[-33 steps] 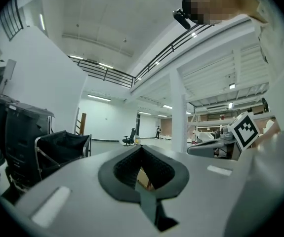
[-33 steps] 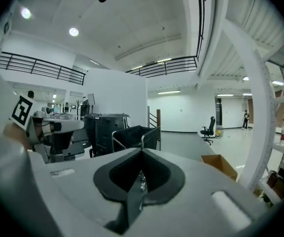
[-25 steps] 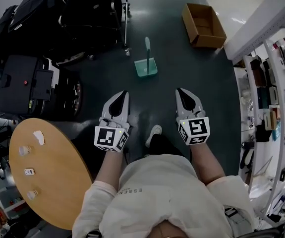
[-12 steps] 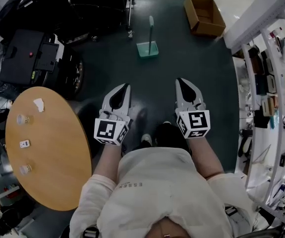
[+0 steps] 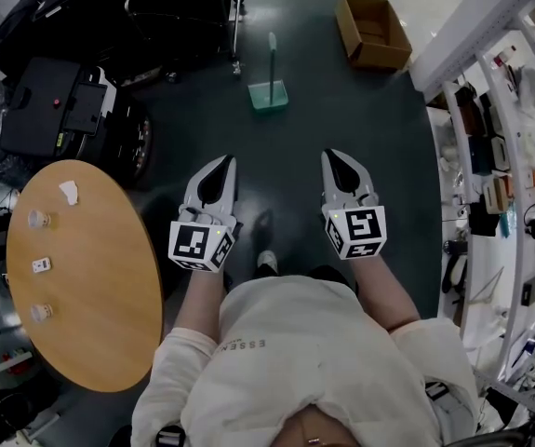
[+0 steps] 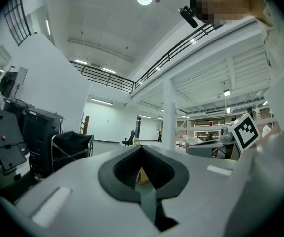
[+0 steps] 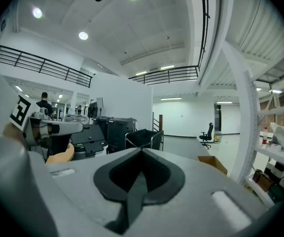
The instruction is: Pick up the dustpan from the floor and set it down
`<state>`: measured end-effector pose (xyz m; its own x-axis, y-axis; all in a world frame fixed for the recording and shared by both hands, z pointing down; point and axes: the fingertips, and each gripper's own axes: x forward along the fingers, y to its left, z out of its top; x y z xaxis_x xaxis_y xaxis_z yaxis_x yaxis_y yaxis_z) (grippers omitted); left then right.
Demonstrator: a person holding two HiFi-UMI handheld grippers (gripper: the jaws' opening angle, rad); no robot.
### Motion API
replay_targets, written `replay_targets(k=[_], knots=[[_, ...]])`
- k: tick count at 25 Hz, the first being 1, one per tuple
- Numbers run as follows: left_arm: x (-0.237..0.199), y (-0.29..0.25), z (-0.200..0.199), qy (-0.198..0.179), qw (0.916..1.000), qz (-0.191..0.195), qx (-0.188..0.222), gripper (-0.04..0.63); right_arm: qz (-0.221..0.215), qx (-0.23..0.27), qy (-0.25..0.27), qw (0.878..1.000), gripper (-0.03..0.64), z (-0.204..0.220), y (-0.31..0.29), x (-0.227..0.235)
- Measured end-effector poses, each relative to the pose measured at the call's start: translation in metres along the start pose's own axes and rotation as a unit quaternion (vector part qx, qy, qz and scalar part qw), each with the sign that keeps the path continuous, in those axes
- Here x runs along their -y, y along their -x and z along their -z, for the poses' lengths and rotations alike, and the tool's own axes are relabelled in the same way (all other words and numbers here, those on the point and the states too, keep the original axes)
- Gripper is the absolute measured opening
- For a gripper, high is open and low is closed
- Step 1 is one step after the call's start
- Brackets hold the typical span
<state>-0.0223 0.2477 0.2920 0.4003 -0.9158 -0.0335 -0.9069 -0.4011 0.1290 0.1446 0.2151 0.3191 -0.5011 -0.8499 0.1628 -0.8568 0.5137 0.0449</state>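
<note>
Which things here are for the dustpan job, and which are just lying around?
For the job:
- green dustpan, on the floor ahead
- left gripper and right gripper, both shut, holding nothing

Just lying about:
- cardboard box
- round wooden table
- black cart
- shelves

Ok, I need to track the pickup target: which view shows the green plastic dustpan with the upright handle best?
The head view: the green plastic dustpan stands in full sight on the dark floor, handle up. Neither gripper view shows it; both look level across the room, above it.
</note>
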Motion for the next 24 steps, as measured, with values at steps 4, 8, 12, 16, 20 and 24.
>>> replay_targets(k=[4,8,12,16,20,24], knots=[[0.012,-0.001,-0.006,0.003,1.0,0.005,0.007,0.015,0.0,0.003,0.002,1.0,-0.009,-0.002,0.01,0.005],[0.017,0.001,-0.006,0.001,1.0,0.004,0.009,0.015,0.004,0.007,0.007,1.0,-0.009,-0.006,0.015,0.008],[0.021,0.004,-0.002,-0.005,1.0,0.007,0.002,0.015,0.005,0.003,-0.007,1.0,-0.009,-0.002,0.017,0.009],[0.016,0.009,0.001,-0.005,1.0,0.008,-0.001,0.015,0.004,0.003,-0.012,1.0,-0.008,-0.002,0.015,0.003],[0.012,0.011,0.0,-0.008,1.0,0.004,0.0,0.015,0.006,0.005,-0.008,1.0,-0.008,-0.004,0.012,0.004],[0.014,0.013,0.003,-0.004,1.0,0.007,-0.004,0.015,0.017,0.004,-0.012,1.0,-0.009,-0.002,0.013,0.009]])
